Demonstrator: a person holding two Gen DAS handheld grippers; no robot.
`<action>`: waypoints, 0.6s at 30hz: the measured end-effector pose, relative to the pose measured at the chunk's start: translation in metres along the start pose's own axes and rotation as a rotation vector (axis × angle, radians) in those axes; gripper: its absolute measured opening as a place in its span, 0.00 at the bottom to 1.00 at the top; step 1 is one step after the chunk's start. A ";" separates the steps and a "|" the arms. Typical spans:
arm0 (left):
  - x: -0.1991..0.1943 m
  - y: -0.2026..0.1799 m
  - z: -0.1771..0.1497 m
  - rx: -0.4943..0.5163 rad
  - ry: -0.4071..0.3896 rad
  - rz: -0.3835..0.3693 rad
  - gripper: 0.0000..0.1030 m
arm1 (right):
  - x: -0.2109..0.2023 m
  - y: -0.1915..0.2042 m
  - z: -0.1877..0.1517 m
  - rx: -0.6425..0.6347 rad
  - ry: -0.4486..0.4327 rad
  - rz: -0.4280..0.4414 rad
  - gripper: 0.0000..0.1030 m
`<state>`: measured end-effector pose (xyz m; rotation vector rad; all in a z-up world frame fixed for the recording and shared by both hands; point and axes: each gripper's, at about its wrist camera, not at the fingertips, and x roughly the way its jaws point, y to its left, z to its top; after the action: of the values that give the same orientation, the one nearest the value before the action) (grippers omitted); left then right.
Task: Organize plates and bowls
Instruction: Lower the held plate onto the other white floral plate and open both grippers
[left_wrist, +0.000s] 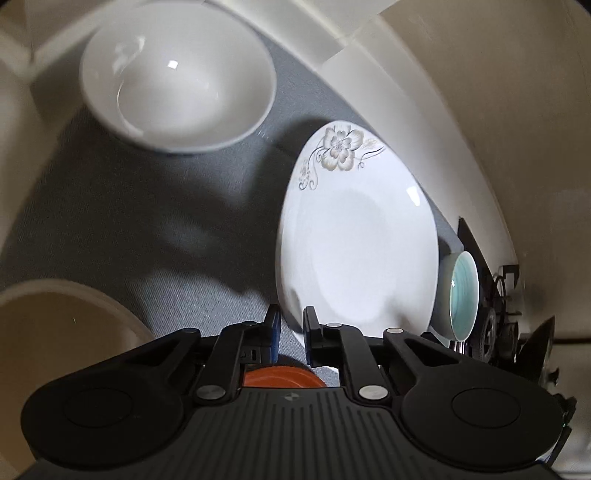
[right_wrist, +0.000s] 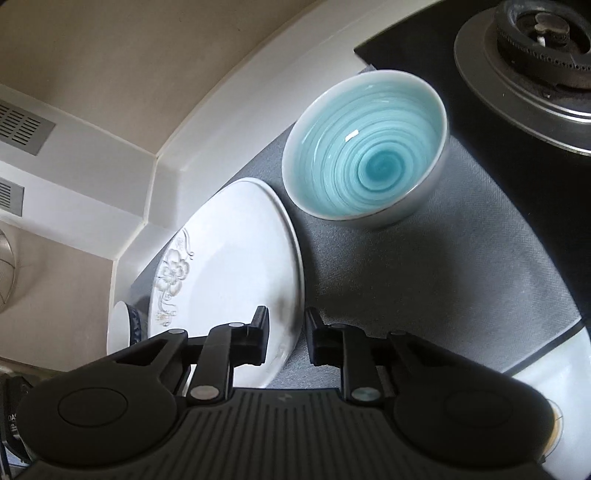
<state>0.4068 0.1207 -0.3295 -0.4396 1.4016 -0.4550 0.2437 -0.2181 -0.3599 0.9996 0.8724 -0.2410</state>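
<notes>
A white plate with a flower print (left_wrist: 354, 243) lies on the grey mat (left_wrist: 110, 229); it also shows in the right wrist view (right_wrist: 229, 266). A white bowl (left_wrist: 177, 81) stands further back left. A turquoise-lined bowl (right_wrist: 365, 166) stands right of the plate, small in the left wrist view (left_wrist: 463, 295). My left gripper (left_wrist: 291, 325) is open, its fingers on either side of the plate's near left rim, above an orange dish (left_wrist: 284, 376). My right gripper (right_wrist: 286, 325) is open, its fingers on either side of the plate's right rim.
A gas stove burner (right_wrist: 532, 48) sits at the right on a black hob. A beige round container (left_wrist: 55, 339) is at the left front. White backsplash ledge (right_wrist: 192, 147) and wall run behind the dishes. A blue-patterned white bowl (right_wrist: 122, 325) stands left of the plate.
</notes>
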 end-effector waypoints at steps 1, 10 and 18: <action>-0.003 0.000 0.001 0.016 -0.012 0.005 0.13 | -0.001 0.001 -0.001 -0.021 -0.003 -0.012 0.24; 0.006 -0.007 0.007 0.090 -0.046 0.065 0.14 | 0.005 0.010 -0.005 -0.128 -0.001 -0.042 0.13; 0.018 -0.002 0.008 0.090 -0.068 0.060 0.22 | 0.016 0.007 -0.003 -0.137 -0.030 -0.030 0.13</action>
<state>0.4166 0.1098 -0.3422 -0.3362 1.3199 -0.4490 0.2561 -0.2089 -0.3678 0.8536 0.8657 -0.2184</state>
